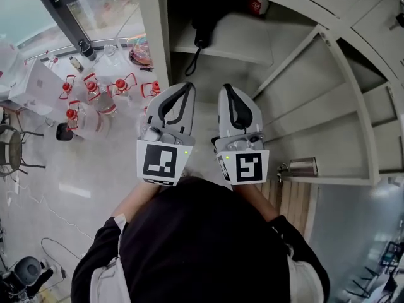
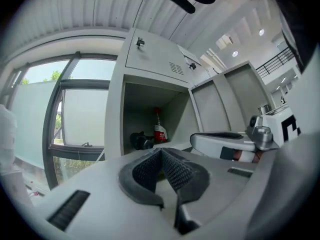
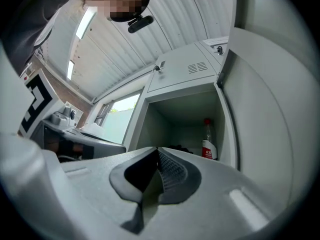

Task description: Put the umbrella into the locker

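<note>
A black folded umbrella (image 1: 206,25) lies on the shelf (image 1: 252,46) of the open locker, its wrist strap hanging over the shelf edge. In the left gripper view the umbrella (image 2: 141,141) lies deep in the compartment beside a red-labelled bottle (image 2: 159,130). Only a dark edge of the umbrella (image 3: 180,149) shows in the right gripper view. My left gripper (image 1: 187,88) (image 2: 161,152) and right gripper (image 1: 228,88) (image 3: 157,152) hover side by side in front of the opening. Both are shut with nothing in them and are apart from the umbrella.
The locker door (image 1: 328,93) stands open at the right. A metal cup (image 1: 303,166) sits on a ledge below it. Several red-capped bottles (image 1: 95,96) stand on the floor at the left under a window, and a chair (image 1: 9,147) is at the far left.
</note>
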The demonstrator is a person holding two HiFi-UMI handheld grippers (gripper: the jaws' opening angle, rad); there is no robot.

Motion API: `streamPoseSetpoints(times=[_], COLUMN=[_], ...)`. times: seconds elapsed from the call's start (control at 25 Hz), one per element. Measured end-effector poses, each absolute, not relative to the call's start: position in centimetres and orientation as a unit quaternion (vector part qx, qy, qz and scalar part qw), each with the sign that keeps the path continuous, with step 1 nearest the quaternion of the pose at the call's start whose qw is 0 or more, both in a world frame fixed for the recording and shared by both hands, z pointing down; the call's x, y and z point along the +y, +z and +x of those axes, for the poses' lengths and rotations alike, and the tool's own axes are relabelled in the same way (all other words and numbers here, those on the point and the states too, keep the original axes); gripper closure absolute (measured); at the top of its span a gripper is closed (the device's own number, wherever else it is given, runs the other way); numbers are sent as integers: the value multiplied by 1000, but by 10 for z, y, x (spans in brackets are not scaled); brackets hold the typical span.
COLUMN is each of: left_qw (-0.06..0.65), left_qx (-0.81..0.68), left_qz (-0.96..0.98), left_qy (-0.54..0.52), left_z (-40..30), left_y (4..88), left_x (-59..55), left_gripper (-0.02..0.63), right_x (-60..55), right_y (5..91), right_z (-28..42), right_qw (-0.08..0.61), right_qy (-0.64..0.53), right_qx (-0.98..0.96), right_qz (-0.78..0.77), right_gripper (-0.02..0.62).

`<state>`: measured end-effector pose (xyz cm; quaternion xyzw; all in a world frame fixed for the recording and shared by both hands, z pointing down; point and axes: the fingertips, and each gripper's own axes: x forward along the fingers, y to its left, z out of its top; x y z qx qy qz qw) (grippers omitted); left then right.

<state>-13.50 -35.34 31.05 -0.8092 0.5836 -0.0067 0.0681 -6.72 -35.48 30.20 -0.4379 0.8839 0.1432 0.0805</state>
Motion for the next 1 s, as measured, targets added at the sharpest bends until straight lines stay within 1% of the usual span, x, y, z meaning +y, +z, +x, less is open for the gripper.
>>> streamPoseSetpoints(times=[0.24,0.4,0.8,1.0], left_qw=[61,43,47,48], left_qx=[616,624,612,606], left_qz=[-786,-780,-790,-794], left_qy=[0,1,6,4], left_z=[-157,-163,-150,-147], left_y=[332,346,346,347], left_x=[-321,-309,-308,-314], left_gripper=[600,600,600,600], right_x=[-333,-323,-322,-326], right_y=[327,341,342,344], right_z=[-75,-81,-69,-67], right_qw=[65,51,63,55], right_qy=[127,122,106,108], right_qx=[891,898,892,891], right_qz=[-431,-421,-434,-437], right_gripper=[592,592,592,592])
